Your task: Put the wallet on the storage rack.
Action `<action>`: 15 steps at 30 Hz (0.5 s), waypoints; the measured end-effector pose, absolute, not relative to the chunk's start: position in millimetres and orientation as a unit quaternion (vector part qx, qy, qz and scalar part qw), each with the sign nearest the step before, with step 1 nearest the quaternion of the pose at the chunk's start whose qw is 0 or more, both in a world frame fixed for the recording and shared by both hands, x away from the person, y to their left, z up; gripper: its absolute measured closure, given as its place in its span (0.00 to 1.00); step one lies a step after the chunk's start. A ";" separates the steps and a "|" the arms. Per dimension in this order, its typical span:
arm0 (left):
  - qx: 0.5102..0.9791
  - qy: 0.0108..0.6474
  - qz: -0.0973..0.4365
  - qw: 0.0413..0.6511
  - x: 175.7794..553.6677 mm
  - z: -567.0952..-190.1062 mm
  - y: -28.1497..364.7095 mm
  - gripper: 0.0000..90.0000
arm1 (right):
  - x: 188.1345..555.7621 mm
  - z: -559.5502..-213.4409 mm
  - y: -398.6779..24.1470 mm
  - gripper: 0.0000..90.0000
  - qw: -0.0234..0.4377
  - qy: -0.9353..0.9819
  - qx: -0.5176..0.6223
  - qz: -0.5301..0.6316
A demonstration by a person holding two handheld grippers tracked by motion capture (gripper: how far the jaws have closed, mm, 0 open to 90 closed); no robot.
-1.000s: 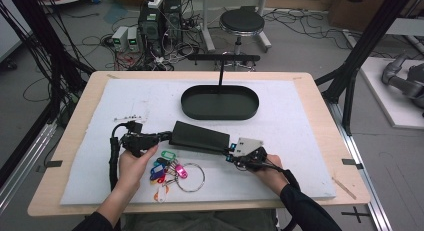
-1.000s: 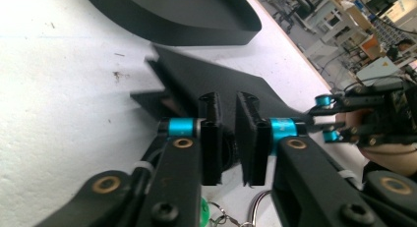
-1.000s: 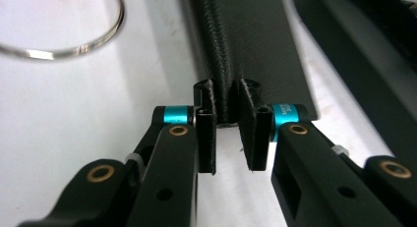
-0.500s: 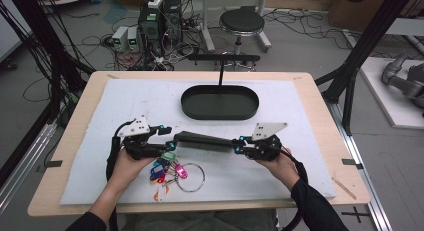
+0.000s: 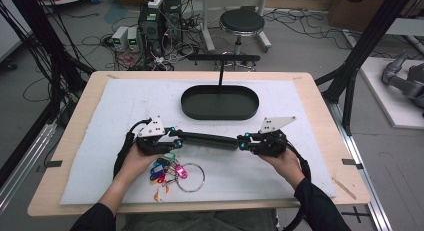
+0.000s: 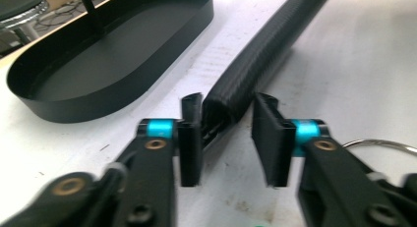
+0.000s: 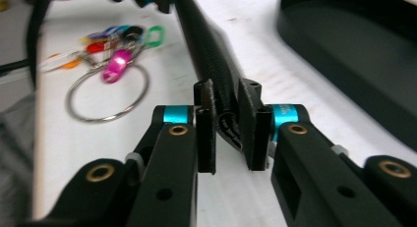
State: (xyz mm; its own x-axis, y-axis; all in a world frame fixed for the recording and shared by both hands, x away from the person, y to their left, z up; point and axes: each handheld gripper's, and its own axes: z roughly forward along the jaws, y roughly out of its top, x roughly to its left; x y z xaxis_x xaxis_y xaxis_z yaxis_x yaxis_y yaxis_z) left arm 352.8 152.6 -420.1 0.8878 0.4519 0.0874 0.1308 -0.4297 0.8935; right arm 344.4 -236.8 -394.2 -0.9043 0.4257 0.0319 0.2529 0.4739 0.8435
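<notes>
Black ribbed case [image 5: 206, 139] spans between both grippers; right gripper [image 7: 227, 123] clamps one end; left gripper [image 6: 226, 126], jaws just closing, stands narrowly open around the other.

Black textured pouch [image 6: 265, 50], woven-looking, ribbed weave, dull sheen. Matt black oval tray [image 5: 220, 102], smooth, metal or plastic unclear. White pad [image 5: 100, 141], soft, faintly rough, over pale wood table [image 5: 327, 98]. Shiny metal key ring [image 7: 105, 97]; glossy coloured plastic tags [image 5: 162, 168]. Matt black plastic hand-held gripper [image 7: 226, 126], anodised blue accents.
</notes>
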 end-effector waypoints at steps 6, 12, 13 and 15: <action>0.819 0.197 0.123 0.524 353.4 -418.4 155.5 0.84 | 350.5 -396.5 -240.8 0.54 0.107 0.841 0.237 0.474; 0.820 0.194 0.106 0.528 352.8 -417.1 159.6 0.85 | 362.6 -406.5 -233.6 0.46 0.122 0.844 0.244 0.461; 0.822 0.191 0.104 0.527 352.4 -416.9 160.2 0.85 | 365.6 -409.3 -231.8 0.44 0.129 0.845 0.246 0.458; 0.822 0.188 0.100 0.529 352.0 -417.0 160.5 0.85 | 370.6 -412.6 -231.0 0.43 0.129 0.845 0.245 0.458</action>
State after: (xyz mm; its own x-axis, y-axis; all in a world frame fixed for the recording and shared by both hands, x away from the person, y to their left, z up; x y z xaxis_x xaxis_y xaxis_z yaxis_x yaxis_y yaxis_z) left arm 352.0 160.5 -417.0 0.9093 0.4147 -0.0346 0.2032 -0.3699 0.9066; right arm 370.6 -231.0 -412.6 -0.8469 0.5317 0.0062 0.2955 0.4611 0.8367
